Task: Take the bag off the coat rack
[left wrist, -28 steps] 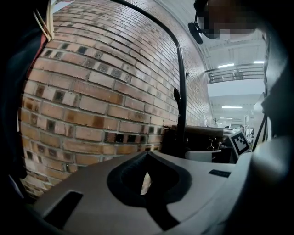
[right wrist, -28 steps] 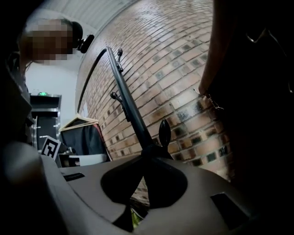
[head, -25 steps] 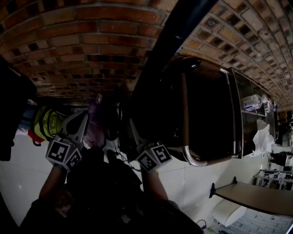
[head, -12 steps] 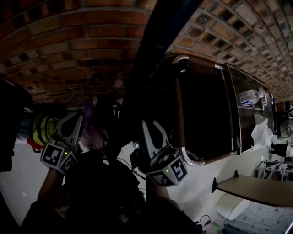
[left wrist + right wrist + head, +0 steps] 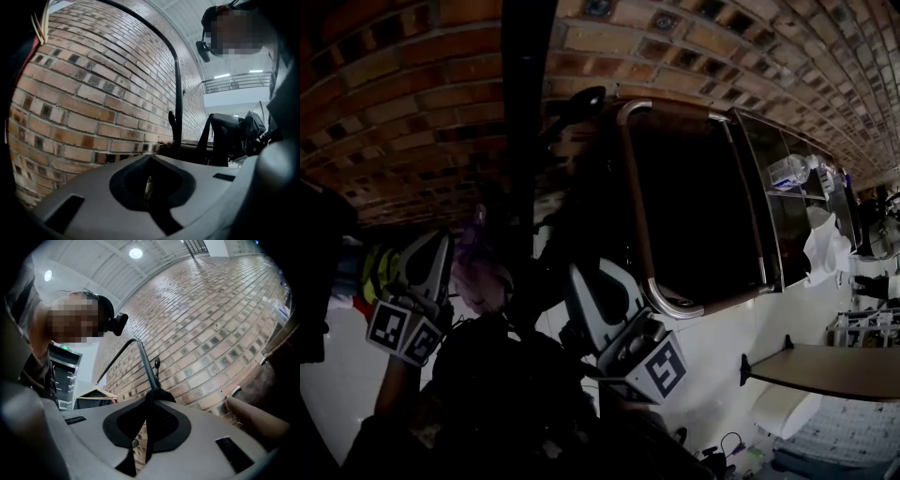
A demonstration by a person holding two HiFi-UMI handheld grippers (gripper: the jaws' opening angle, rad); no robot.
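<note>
The black coat rack pole (image 5: 523, 141) rises in front of a brick wall, with a hook (image 5: 581, 98) near its top. It also shows in the left gripper view as pole (image 5: 177, 93) and in the right gripper view as pole (image 5: 145, 362). My right gripper (image 5: 586, 295) is shut on a black strap (image 5: 148, 427) that runs up between its jaws. A dark bulk, apparently the black bag (image 5: 511, 375), hangs low between both grippers. My left gripper (image 5: 427, 267) is shut beside the pole, with nothing seen in it.
A brown cabinet with a metal rim (image 5: 649, 281) leans right of the pole. A yellow-green bag (image 5: 380, 272) and a purple item (image 5: 478, 277) sit by the left gripper. A shelf (image 5: 825, 370) is at the right. A wooden hanger (image 5: 96, 392) hangs further along the wall.
My right gripper has come down and to the right, away from the pole, with the strap in it. The left gripper has drifted left, and the view has swung so the pole sits further left.
</note>
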